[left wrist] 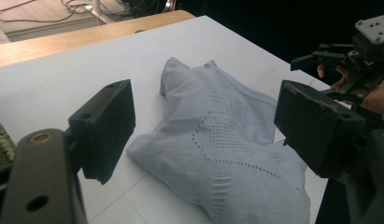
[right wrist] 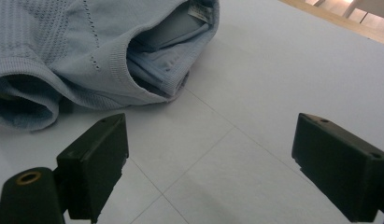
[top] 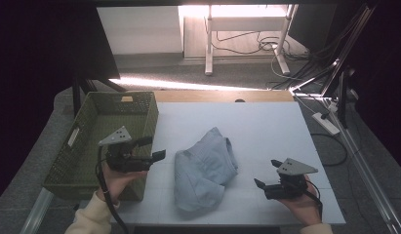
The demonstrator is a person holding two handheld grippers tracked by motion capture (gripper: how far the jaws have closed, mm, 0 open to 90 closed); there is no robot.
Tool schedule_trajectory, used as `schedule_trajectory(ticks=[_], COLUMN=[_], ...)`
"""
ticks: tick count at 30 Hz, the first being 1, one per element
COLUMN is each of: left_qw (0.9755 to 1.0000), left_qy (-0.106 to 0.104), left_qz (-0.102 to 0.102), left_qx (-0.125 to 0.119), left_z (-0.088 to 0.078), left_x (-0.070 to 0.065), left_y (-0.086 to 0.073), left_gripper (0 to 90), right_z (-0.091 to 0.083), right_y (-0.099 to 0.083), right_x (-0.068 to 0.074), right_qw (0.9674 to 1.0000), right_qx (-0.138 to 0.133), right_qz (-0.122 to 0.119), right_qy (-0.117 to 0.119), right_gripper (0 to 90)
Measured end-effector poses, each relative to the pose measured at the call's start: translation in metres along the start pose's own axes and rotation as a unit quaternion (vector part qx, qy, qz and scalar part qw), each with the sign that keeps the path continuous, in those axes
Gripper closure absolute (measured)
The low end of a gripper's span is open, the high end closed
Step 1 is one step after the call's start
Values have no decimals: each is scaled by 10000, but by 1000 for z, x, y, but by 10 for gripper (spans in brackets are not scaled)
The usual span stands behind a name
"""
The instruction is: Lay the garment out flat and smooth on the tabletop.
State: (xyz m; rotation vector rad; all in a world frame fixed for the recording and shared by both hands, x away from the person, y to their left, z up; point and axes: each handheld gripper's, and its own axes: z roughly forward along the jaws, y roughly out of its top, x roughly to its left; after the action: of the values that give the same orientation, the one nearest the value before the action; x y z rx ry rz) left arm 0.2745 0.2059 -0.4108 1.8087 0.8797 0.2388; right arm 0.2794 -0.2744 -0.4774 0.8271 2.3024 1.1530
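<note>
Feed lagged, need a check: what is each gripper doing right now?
Left gripper: open, holding nothing, beside the crumpled light blue knit garment.
Right gripper: open, holding nothing, apart from the garment.

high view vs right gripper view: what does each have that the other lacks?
High view alone: the green woven basket at the table's left, the left tool held over its near corner, the floor cables beyond. Right gripper view alone: the sweater's ribbed neck opening and the label inside it. Shared: the light blue sweater crumpled on the white table, and the right tool, open, off the cloth.
</note>
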Motion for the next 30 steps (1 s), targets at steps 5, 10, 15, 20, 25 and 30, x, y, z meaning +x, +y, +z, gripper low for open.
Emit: schedule_trajectory(ticks=[5,10,15,20,25,30], left_qw=[9999,9998,9998,9998,9997,9995], left_qy=[-97,-154,-164,-172,-190,-241], left_qz=[29,85,80,84,72,85], left_qx=[-27,35,65,88,129,174], left_z=[1,4,4,7,9,12], left_x=[-2,-6,-11,-16,-17,-19], left_y=[2,0,-3,-3,-5,-6], left_gripper=[207,205,205,203,202,199], right_z=[1,5,16,28,33,51], right_y=[1,4,10,15,19,22], right_x=[-1,1,8,17,23,33], right_qw=[10000,10000,9995,9984,9976,9949], right_qx=[-21,-5,22,92,90,259], right_qz=[51,19,-105,-279,-278,-423], right_qy=[17,79,281,485,635,878], right_gripper=[114,115,115,115,117,157])
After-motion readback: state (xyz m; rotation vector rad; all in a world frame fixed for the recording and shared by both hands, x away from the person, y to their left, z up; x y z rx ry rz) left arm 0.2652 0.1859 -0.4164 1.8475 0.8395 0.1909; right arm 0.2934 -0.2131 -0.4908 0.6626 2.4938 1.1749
